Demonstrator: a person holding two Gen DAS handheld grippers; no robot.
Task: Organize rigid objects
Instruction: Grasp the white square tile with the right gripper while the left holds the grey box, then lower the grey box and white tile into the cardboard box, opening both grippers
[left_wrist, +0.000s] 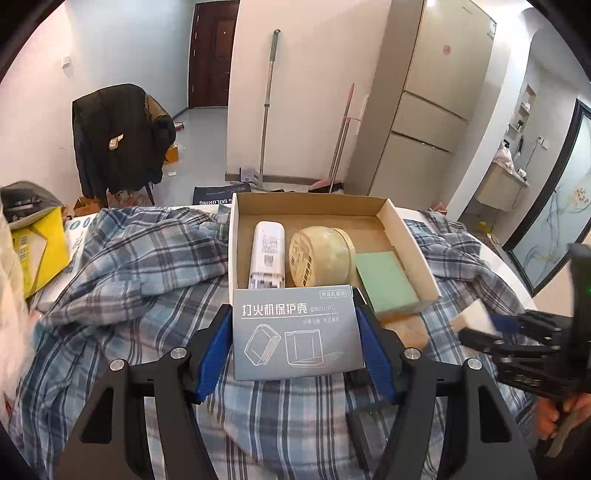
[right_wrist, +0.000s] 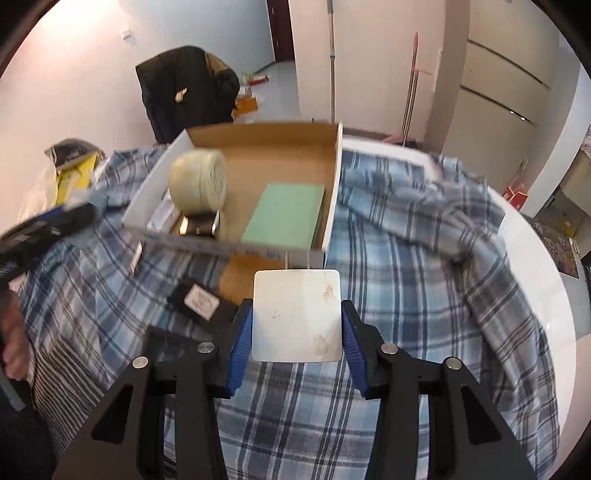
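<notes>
My left gripper (left_wrist: 295, 308) is shut on a grey printed carton (left_wrist: 295, 332), held just in front of an open cardboard box (left_wrist: 410, 251). In the box lie a white remote-like device (left_wrist: 267, 247), a roll of clear tape (left_wrist: 321, 254) and a green pad (left_wrist: 388, 280). My right gripper (right_wrist: 296, 306) is shut on a flat white block (right_wrist: 296, 314), with the blue pads pressing both of its sides. It hovers over the plaid cloth (right_wrist: 406, 295), short of the box's near wall (right_wrist: 258, 253). In the left wrist view that gripper (left_wrist: 491, 328) shows at the right with the white block (left_wrist: 474, 314).
On the cloth near the box lie a black item with a white label (right_wrist: 199, 301) and a brown flat piece (right_wrist: 243, 273). A yellow bag (left_wrist: 33, 251) stands at the left. The white table rim (right_wrist: 535, 258) curves on the right. A person's hand (left_wrist: 554, 417) holds the right tool.
</notes>
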